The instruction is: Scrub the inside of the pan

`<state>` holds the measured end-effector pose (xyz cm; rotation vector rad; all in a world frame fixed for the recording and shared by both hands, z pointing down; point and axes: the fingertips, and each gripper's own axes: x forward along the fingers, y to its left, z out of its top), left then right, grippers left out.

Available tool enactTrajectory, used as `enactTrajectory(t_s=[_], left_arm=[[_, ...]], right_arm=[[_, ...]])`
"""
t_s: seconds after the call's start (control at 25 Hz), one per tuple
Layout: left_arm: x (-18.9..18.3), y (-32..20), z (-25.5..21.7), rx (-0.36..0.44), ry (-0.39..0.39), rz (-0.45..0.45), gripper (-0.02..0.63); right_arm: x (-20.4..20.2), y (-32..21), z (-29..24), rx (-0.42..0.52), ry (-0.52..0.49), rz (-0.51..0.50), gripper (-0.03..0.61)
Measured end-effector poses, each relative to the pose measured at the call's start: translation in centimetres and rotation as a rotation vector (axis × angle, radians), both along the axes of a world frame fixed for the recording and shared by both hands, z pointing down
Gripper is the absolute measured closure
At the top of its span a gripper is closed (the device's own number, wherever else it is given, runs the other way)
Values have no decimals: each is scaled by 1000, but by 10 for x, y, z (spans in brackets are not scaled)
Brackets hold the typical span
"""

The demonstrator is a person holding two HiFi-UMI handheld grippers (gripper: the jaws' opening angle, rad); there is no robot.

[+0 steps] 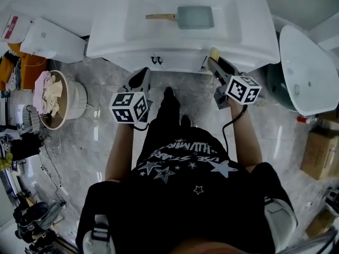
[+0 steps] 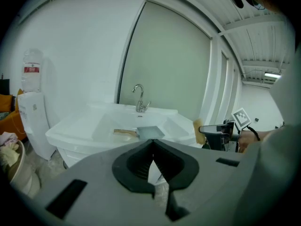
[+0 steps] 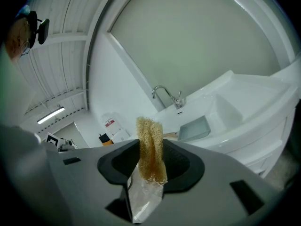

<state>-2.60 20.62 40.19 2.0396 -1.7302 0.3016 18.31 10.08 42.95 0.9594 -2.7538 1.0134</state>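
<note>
The left gripper [image 1: 141,77] is hovering with fingers [image 2: 94,175] closed on nothing, the pan [image 1: 195,17] is lying untouched in the sink [image 1: 106,41], and the right gripper [image 1: 216,62] is pinching a loofah scrubber [image 3: 150,147], so scrubbing seemingly is not yet starting.

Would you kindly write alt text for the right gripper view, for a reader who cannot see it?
The right gripper is shut on a tan, coarse scrubbing pad that sticks up between its jaws. Beyond it, a grey square pan lies in a white sink, with a chrome faucet behind it.
</note>
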Motion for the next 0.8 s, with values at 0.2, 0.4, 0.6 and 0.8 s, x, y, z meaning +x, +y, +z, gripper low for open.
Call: enactTrajectory(t_s=[0.2, 0.4, 0.6, 0.8], left_arm=[[-16, -35, 8, 6, 7, 9, 604], [-46, -97, 7, 33, 14, 47, 604], [-76, -163, 6, 49, 37, 69, 604], [-97, -223, 15, 7, 52, 121, 604]], right_arm=[[-13, -28, -1, 11, 15, 2, 428], [-30, -81, -2, 17, 17, 41, 428], [-51, -139, -6, 20, 34, 75, 428], [-75, -196, -6, 12, 60, 106, 426]])
